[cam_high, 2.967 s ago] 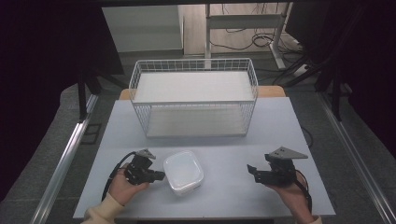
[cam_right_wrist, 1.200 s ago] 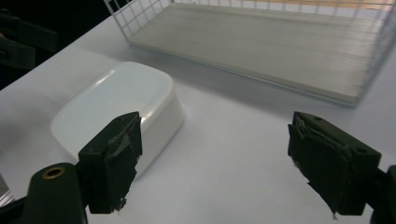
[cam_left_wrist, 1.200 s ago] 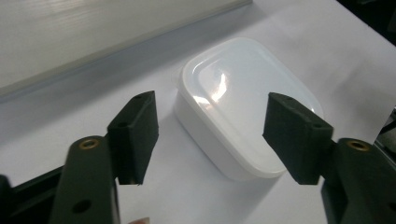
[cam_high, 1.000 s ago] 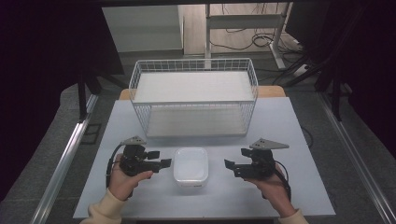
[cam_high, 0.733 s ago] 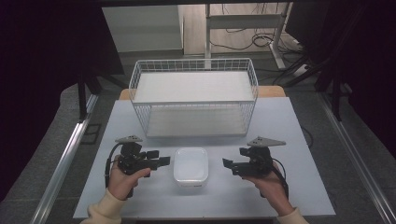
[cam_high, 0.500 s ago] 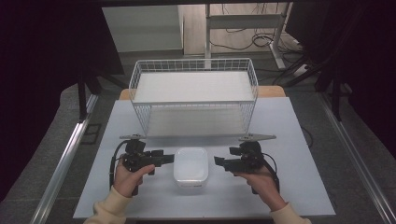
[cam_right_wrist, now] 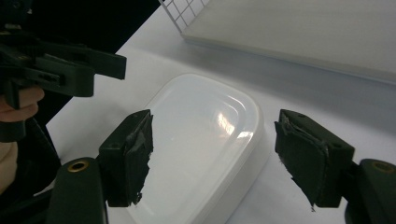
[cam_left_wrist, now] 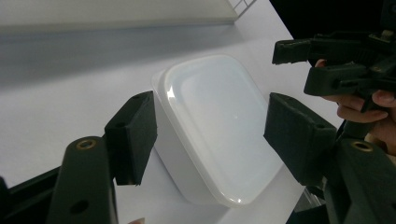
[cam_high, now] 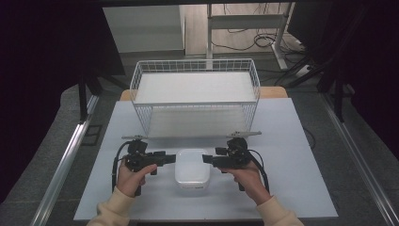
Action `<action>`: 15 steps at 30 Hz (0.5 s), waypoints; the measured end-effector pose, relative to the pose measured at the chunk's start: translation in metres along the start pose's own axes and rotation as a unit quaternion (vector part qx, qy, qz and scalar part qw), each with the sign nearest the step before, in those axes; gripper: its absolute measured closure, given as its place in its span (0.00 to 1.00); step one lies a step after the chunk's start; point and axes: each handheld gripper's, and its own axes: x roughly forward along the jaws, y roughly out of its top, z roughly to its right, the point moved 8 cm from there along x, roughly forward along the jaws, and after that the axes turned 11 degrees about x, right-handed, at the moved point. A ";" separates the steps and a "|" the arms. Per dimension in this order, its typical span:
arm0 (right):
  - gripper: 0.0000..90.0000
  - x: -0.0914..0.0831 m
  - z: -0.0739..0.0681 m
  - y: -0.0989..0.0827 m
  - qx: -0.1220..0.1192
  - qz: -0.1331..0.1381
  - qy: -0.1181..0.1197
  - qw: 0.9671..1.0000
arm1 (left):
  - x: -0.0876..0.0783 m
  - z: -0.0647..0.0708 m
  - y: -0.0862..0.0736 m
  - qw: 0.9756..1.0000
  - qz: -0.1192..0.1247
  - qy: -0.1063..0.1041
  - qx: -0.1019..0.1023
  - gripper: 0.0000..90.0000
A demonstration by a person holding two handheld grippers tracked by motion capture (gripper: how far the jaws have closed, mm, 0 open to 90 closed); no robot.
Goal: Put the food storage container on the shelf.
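Observation:
A white lidded plastic container (cam_high: 192,168) sits on the white table (cam_high: 291,141) near its front edge. My left gripper (cam_high: 163,157) points at the container's left side and my right gripper (cam_high: 208,160) at its right side. In the left gripper view the box (cam_left_wrist: 219,116) lies ahead between the open pads (cam_left_wrist: 133,135), untouched. In the right gripper view its lid (cam_right_wrist: 196,135) shows between the spread pads (cam_right_wrist: 310,158). The right jaws have just been closing, with no contact on the box.
A white wire basket (cam_high: 195,94) with a white board inside stands at the back middle of the table. Bare tabletop lies to either side of the hands. Dark floor and metal rails surround the table.
Both grippers have drawn in toward the container from its two sides, the right one travelling farther to the left. The container sits squarer than it did three seconds ago.

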 end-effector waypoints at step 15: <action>0.36 0.011 0.011 -0.020 0.033 -0.031 0.001 0.999 | 0.017 -0.002 -0.017 0.999 -0.030 -0.028 -0.033 0.41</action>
